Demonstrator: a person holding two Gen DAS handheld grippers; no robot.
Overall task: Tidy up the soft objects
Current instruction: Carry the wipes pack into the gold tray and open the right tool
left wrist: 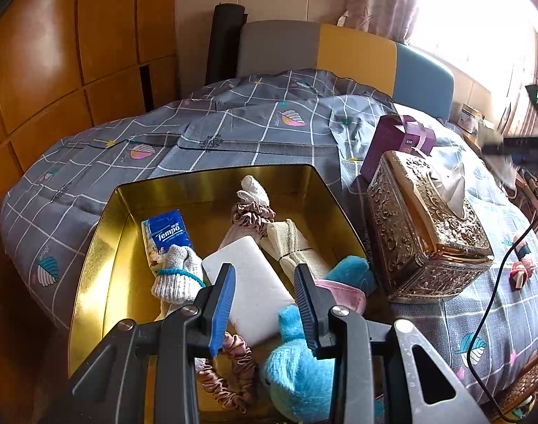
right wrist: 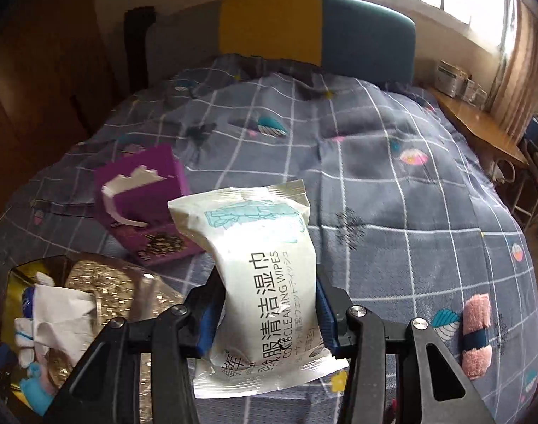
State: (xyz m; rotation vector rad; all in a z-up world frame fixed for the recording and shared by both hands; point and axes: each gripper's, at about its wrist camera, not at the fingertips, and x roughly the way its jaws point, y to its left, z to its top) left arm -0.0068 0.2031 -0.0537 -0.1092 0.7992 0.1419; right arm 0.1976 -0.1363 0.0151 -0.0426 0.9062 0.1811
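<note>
A gold tin (left wrist: 103, 233) sits on the bed and holds a Tempo tissue pack (left wrist: 168, 235), a knit sock (left wrist: 179, 279), a white sponge (left wrist: 249, 291), scrunchies (left wrist: 230, 378), a beige cloth (left wrist: 292, 247) and a blue plush toy (left wrist: 297, 371). My left gripper (left wrist: 263, 309) is open and empty just above the sponge and plush. My right gripper (right wrist: 267, 312) is shut on a white pack of cleaning wipes (right wrist: 265, 275), held above the bed. A rolled pink towel (right wrist: 475, 335) lies on the quilt to the right.
An ornate gold tissue box (left wrist: 424, 226) stands right of the tin, and shows in the right wrist view (right wrist: 127, 289). A purple gift box (right wrist: 145, 208) lies behind it. A black cable (left wrist: 495, 282) crosses the quilt. A small pink item (left wrist: 521, 272) lies beside it. Headboard and window are beyond.
</note>
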